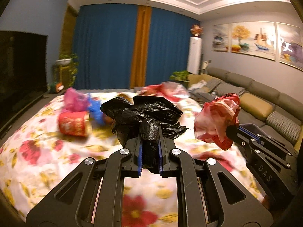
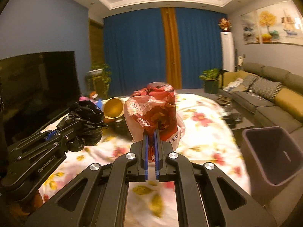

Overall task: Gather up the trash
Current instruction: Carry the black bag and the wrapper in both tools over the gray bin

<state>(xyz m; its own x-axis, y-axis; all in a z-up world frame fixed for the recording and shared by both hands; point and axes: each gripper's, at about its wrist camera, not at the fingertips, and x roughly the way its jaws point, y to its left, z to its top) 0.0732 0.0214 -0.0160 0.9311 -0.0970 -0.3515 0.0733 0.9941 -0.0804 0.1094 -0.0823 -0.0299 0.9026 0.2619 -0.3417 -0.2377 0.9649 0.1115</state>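
Two loads held above floral cloth (image 2: 204, 109); left gripper (image 1: 150, 132) clamped on black bag (image 1: 144, 111); right gripper (image 2: 151, 134) clamped on red wrapper (image 2: 153, 109); carry step; next likely swing over bin (image 2: 272, 151) and release.

Warm dim ceiling light, motion-blurred floral cloth (image 1: 37, 151), fisheye bending, dark corners

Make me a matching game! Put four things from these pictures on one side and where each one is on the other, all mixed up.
Things:
1. black bag
2. red and white bag
3. red paper cup
4. bin

Places:
A. lying on the flowered cloth
B. in the left hand-held gripper
C. standing on the floor
D. in the right hand-held gripper

Pairs: 1-B, 2-D, 3-A, 4-C
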